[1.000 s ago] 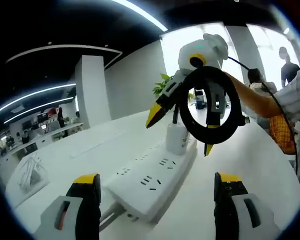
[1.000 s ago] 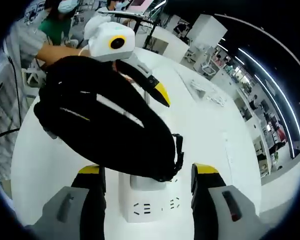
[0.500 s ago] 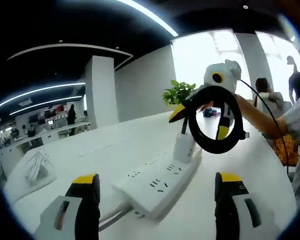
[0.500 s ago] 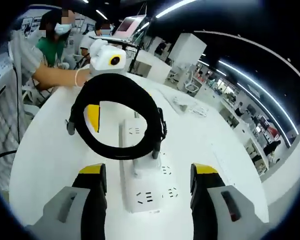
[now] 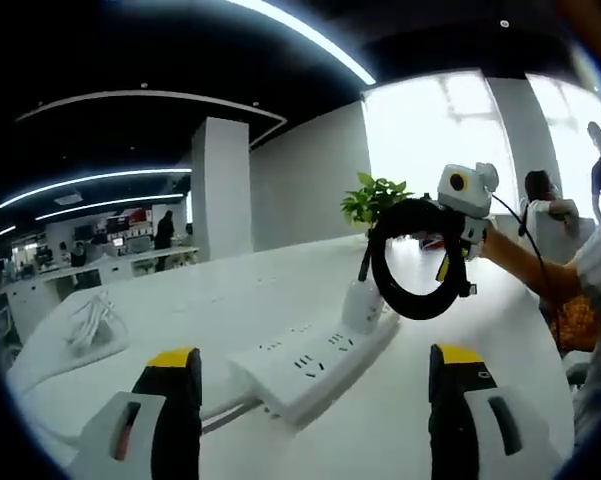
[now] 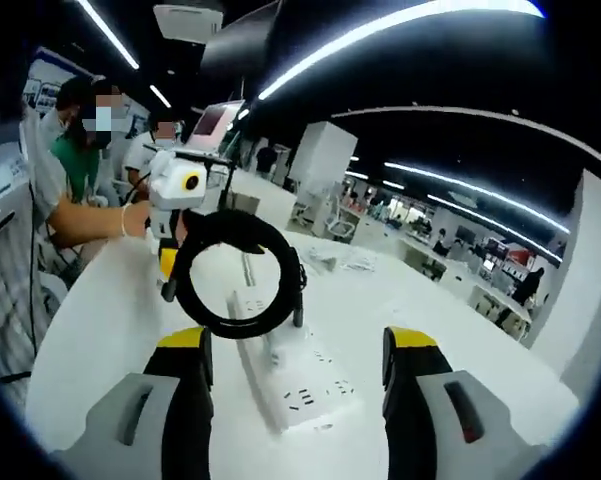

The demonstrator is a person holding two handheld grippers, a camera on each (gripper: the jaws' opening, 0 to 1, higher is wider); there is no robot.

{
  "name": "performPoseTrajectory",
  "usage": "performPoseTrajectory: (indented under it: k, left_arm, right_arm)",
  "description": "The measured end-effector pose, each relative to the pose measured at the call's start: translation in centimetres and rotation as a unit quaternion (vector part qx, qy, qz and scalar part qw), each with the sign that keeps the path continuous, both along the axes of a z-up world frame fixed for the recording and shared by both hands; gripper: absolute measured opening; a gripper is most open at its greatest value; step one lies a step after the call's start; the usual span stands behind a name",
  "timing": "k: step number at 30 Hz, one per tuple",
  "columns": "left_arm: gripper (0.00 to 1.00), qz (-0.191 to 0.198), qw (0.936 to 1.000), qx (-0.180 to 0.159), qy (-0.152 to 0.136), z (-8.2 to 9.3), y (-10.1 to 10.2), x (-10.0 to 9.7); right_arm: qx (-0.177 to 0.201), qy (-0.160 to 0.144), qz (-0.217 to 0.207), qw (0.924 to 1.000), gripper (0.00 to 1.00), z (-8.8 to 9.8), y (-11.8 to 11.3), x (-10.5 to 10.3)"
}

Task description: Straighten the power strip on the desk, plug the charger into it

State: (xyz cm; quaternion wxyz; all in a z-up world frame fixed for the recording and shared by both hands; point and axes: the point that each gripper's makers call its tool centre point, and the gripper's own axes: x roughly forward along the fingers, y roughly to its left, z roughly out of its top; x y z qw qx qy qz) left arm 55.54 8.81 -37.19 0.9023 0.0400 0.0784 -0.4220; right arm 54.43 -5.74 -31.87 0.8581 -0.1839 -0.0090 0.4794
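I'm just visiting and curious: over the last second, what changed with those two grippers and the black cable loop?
Both grippers drew back from the power strip: left gripper and right gripper now sit farther off, jaws open. The charger stayed plugged in, its coiled black cable hanging above it. The strip stayed put on the desk.

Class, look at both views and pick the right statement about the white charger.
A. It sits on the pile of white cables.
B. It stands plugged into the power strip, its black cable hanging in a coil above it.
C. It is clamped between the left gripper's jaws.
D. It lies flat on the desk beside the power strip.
B: the white charger stands upright in the power strip, and its black cable forms a coil above it.
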Motion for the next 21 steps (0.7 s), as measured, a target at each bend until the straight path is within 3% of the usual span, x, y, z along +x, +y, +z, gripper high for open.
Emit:
performPoseTrajectory:
  k: [5, 11, 15, 17, 21]
  left_arm:
    - [0.96, 0.001, 1.0000, -0.005, -0.006, 0.2, 0.1, -0.8]
    - [0.97, 0.007, 1.0000, -0.004, -0.003, -0.1, 0.6, -1.2]
    - [0.96, 0.013, 0.9999, -0.001, 0.001, -0.6, 0.8, -1.6]
    - [0.91, 0.023, 0.9996, 0.013, 0.010, -1.2, 1.2, -1.9]
    - [0.85, 0.046, 0.9989, -0.001, 0.003, -0.8, 1.9, -2.5]
  right_arm:
    - [0.034, 0.008, -0.004, 0.9994, 0.71, 0.3, -0.4, -1.8]
    - [0.079, 0.029, -0.017, 0.9963, 0.82, -0.2, -0.9, -3.4]
    - [0.089, 0.013, -0.038, 0.9952, 0.83, -0.4, -1.8, -4.0]
    - [0.091, 0.003, -0.046, 0.9948, 0.83, -0.3, -2.2, -4.4]
    - [0.114, -0.003, -0.070, 0.9910, 0.84, -0.1, -3.1, -5.4]
